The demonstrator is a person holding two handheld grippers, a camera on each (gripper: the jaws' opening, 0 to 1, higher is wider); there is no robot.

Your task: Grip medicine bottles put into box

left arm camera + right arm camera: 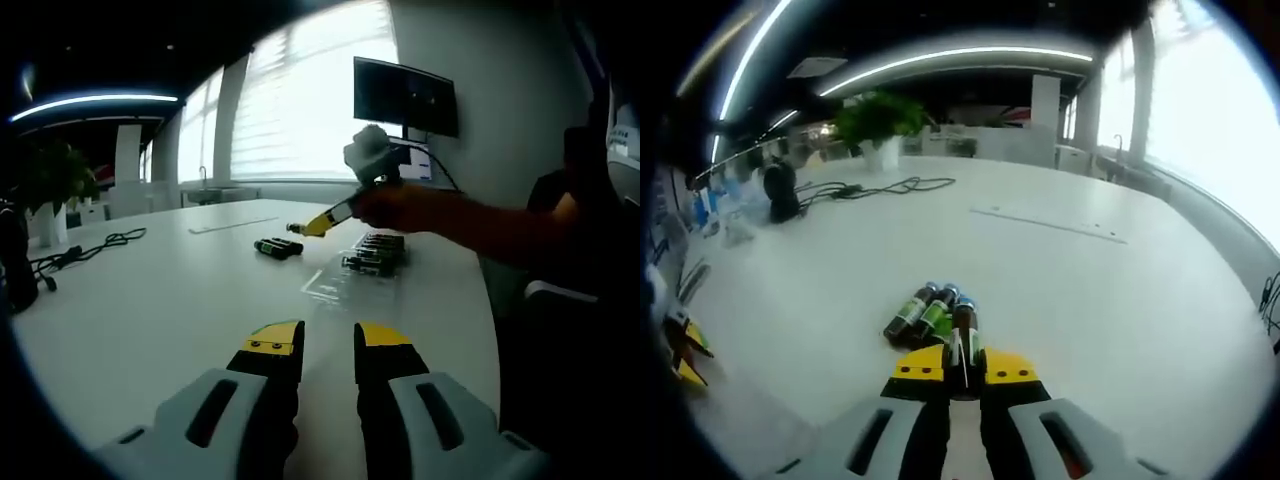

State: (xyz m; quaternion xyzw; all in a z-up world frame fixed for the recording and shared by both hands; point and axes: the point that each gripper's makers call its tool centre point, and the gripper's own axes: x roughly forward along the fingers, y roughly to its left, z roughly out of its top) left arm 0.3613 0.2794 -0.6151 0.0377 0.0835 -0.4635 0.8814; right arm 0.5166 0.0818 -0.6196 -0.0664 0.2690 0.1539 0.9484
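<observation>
On the left of the white desk (150, 300), the left tongs (327, 340) are held spread and empty above the bare surface. Further right, three medicine bottles (933, 313) lie side by side, and the right tongs (963, 363) are pinched on the rightmost bottle (966, 322). It should be lifted straight up, so the neighbours are not rolled, then carried to the clear box (372, 256) beyond.

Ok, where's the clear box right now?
In the left gripper view the clear box lies on the white table right of centre, near its edge, with bottles inside, beside the loose bottles and below the right gripper.
</observation>
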